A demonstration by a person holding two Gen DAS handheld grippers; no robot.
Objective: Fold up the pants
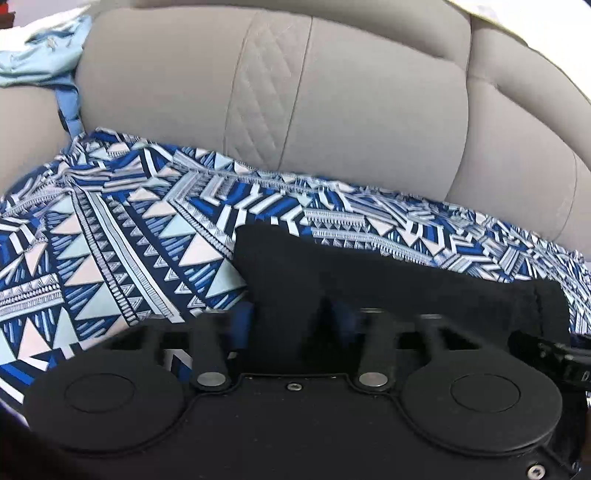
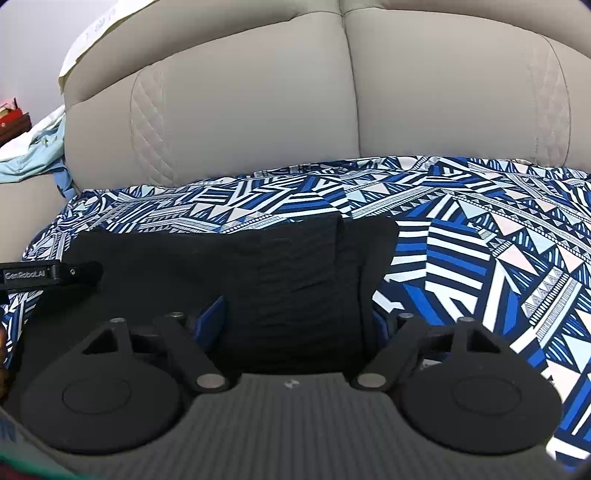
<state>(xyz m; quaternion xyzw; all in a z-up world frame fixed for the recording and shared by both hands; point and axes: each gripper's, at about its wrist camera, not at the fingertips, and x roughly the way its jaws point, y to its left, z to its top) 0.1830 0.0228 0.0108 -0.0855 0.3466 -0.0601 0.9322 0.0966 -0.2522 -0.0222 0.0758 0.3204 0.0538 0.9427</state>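
Black pants [image 2: 295, 266] lie on a blue-and-white patterned cloth [image 2: 498, 240] spread over a beige sofa seat. In the left wrist view the pants [image 1: 369, 273] reach into the left gripper [image 1: 291, 325], whose blue-padded fingers stand close together on the black fabric. In the right wrist view the right gripper [image 2: 299, 325] stands wide open over the near edge of the pants, its blue pads [image 2: 212, 321] on either side of the fabric. The left gripper's tip [image 2: 79, 271] shows at the left edge of the right wrist view, on the pants' left end.
The beige sofa backrest [image 1: 332, 103] rises right behind the cloth. A light blue garment [image 1: 40, 51] lies on the sofa's left arm. A white sheet [image 2: 96, 33] hangs over the backrest top.
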